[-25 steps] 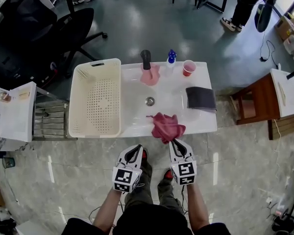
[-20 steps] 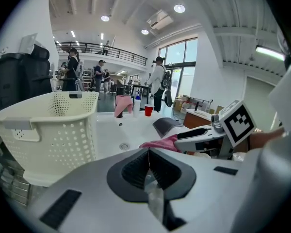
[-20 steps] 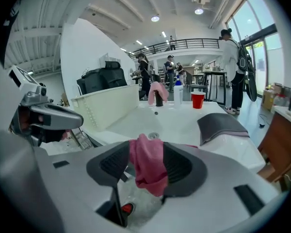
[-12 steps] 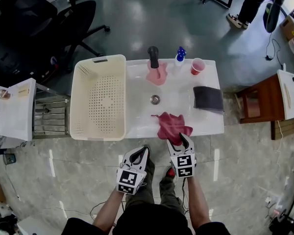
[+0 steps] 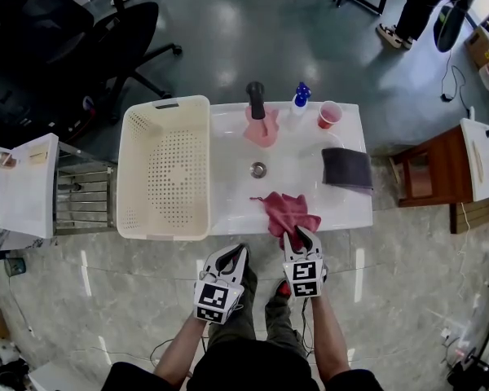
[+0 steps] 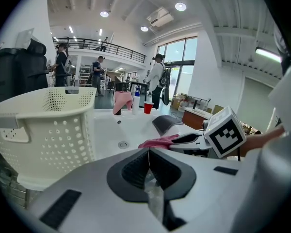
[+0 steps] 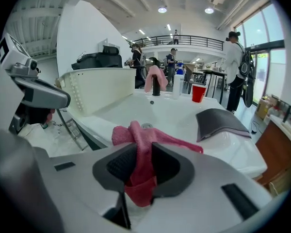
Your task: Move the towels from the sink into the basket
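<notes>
A dark pink towel (image 5: 287, 213) lies crumpled on the front rim of the white sink (image 5: 228, 161), partly over its edge. My right gripper (image 5: 294, 236) sits at that rim; its jaws have just been closing, and a fold of the dark pink towel (image 7: 145, 144) is pinched between the pads. My left gripper (image 5: 231, 255) hangs shut and empty just left of it, in front of the sink. A light pink towel (image 5: 262, 126) drapes over the black faucet. A grey towel (image 5: 346, 169) lies on the sink's right ledge. The cream basket (image 5: 130, 218) stands empty at the left.
A red cup (image 5: 328, 115) and a blue-capped bottle (image 5: 300, 98) stand at the sink's back. A black office chair (image 5: 81, 39) is behind the basket, a wire rack (image 5: 81, 202) to its left, a wooden stool (image 5: 432, 173) at the right.
The right gripper came down with the bunched dark pink towel, opened so the towel settled on the sink's front rim, and has closed on it again. The left gripper stayed put.
</notes>
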Available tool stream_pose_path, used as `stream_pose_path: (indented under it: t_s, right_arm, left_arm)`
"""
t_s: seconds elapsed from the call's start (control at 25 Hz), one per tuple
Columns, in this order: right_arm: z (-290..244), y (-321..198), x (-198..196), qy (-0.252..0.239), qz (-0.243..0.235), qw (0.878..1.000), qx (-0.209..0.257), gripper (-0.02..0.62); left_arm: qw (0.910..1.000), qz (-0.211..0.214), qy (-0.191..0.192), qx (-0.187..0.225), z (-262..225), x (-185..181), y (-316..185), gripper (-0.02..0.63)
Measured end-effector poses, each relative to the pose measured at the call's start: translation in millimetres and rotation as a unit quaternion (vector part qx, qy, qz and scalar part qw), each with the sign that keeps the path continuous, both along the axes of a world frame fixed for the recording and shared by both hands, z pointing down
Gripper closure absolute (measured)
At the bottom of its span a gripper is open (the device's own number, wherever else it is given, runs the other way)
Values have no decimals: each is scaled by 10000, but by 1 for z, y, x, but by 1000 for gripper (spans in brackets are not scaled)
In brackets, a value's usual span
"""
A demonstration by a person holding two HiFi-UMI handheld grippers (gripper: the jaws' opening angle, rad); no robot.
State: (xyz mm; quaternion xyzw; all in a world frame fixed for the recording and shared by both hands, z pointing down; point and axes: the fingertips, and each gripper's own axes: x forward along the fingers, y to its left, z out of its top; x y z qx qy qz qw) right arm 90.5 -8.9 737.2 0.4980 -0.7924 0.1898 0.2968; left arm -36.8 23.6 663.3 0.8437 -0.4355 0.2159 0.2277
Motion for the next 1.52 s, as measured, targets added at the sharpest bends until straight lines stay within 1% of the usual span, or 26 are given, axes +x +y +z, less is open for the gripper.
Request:
stream_pose_path:
  t_s: [0.2,0.36,0.52,0.76,0.96,1.08,1.24,1.52]
  right_arm:
    - [-7,-2,2,-125,83,9999,58,514]
    - [-32,-9,11,-331,257,9988,268,518]
    - [-58,-14,19,-541,370,9968,459,518]
    - [-113,-21,23,-549,338,9939,890,518]
    - [-158,-26,21,-572,331,9898,1261,518]
    - [-185,-33,17,-603,343,9863,1500,518]
    - [-215,-43,6,-774,344,9811,1740,518]
    - [-262,-64,-30,-790,159,9700,2292,518]
  left_arm:
    - [10000,-6,6,55,-8,4,-2,598]
    - [9998,-81,80,131,-18,6,-6,598]
    - [9994,-68,151,306,-36,10,-13,598]
    - [9979,-19,189,620,-69,15,-19,598]
    - [9950,-23,259,965,-107,14,-29,598]
    - [9923,-26,275,1210,-129,7,-37,598]
    - [9881,-104,257,1516,-154,-11,-50,598]
    - [9812,-390,283,1868,-189,-59,-69,598]
